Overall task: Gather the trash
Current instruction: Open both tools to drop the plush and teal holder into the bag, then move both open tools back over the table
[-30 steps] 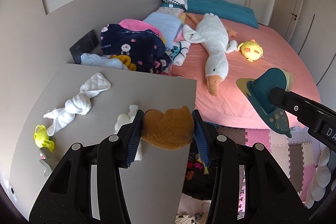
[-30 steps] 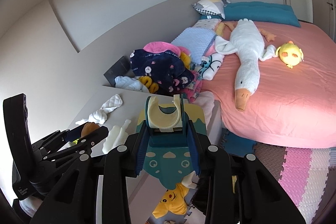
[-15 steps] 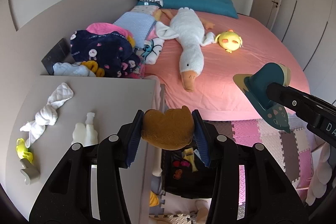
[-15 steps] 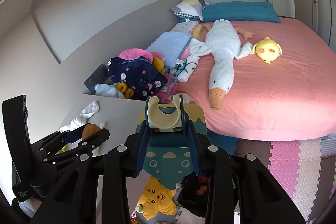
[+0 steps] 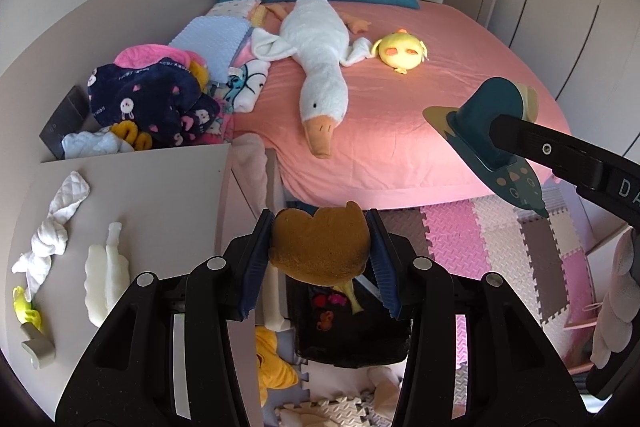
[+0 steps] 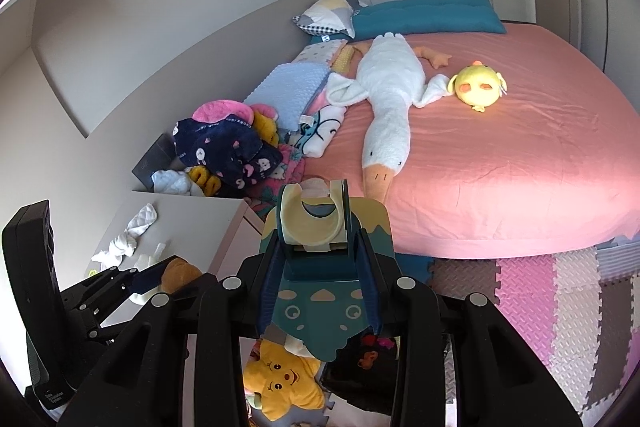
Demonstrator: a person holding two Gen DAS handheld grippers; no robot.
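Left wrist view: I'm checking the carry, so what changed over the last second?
The left gripper carried the brown plush rightward off the table to above the black bin. Both grips stayed shut; the right gripper still holds the teal toy.

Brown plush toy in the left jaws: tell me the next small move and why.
Probably lower the left gripper straight down and release. Its jaws are shut on the brown plush toy, which hangs past the edge of the grey table directly above the black bin on the floor, where small toys already lie.
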